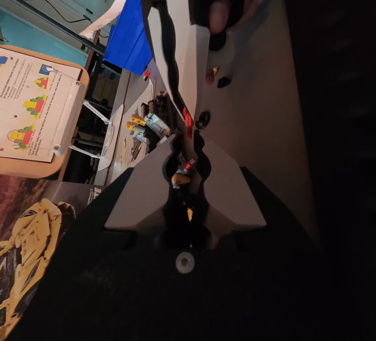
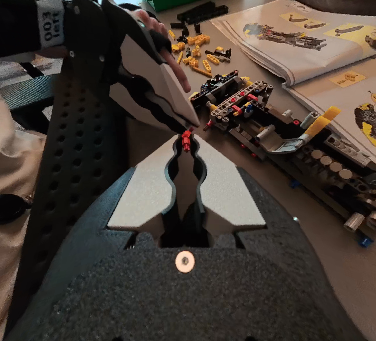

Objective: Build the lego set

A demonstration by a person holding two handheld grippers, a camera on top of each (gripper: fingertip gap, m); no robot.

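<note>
Above the table point(image 2: 234, 168), just left of the half-built model point(image 2: 244, 107): right gripper point(image 2: 185, 138) levelled forward, jaws pinched narrow on a small red pin point(image 2: 186, 140) at the fingertips. Slanting down from the upper left, left gripper point(image 2: 188, 125), tips nearly closed and meeting the pin's far end; grip on it not clear. Behind it, a hand point(image 2: 162, 46) in a black fingerless glove, fingers extended. Farther off, loose yellow and black pieces point(image 2: 195, 50); right, an open instruction booklet point(image 2: 295, 46).
</note>
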